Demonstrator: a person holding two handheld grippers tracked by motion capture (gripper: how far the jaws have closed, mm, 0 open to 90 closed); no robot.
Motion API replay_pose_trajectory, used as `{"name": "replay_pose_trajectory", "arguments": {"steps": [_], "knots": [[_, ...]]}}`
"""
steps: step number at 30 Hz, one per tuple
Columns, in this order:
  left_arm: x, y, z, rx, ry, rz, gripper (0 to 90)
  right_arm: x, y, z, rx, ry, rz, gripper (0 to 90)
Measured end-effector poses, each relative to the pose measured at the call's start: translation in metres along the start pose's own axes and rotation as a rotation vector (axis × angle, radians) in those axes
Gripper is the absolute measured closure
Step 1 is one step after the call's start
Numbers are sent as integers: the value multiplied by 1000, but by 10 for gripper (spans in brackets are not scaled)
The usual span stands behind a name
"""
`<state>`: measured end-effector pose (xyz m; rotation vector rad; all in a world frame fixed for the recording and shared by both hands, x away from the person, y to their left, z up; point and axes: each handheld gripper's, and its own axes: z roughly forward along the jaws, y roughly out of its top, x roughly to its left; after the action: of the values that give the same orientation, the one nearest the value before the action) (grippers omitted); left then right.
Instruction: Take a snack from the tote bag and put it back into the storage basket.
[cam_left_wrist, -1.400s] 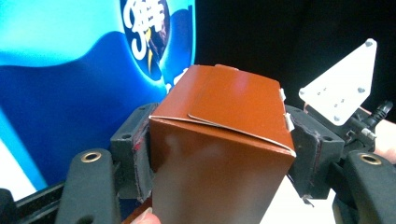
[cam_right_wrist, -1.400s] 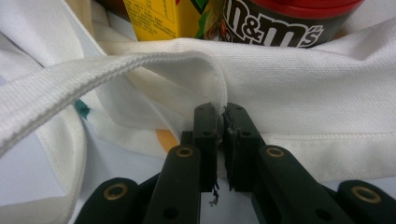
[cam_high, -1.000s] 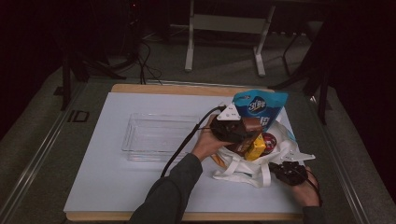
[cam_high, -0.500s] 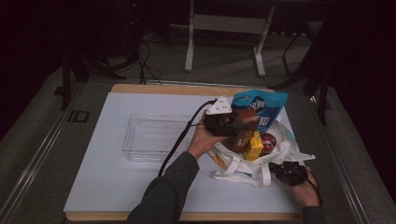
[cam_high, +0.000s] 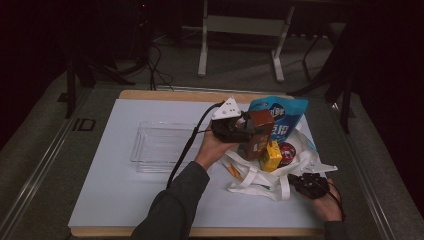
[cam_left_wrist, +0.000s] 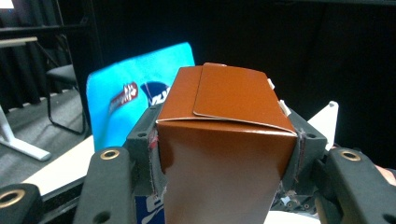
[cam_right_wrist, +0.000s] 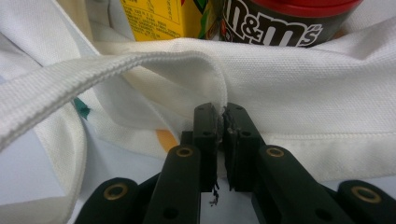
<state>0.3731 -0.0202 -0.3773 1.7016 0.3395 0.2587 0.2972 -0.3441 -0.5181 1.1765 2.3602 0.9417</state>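
Clearly, "m&m's" is printed on the red-lidded jar (cam_right_wrist: 285, 21) inside the tote bag (cam_right_wrist: 303, 93).

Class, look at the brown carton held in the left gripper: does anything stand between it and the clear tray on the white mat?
Nothing visible does. The left gripper holds the brown carton above the white tote bag, and only bare mat lies between there and the clear tray.
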Motion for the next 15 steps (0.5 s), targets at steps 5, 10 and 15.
{"name": "replay_pose_trajectory", "arguments": {"steps": [5,10,15], "knots": [[-3,10,-9,-1,-3,21,430,0,0,0,0,0,0,838],[-1,16,-19,-11,-1,15,431,0,0,0,0,-1,0,839],[0,20,-28,-16,7,19,431,0,0,0,0,-1,1,838]]}}
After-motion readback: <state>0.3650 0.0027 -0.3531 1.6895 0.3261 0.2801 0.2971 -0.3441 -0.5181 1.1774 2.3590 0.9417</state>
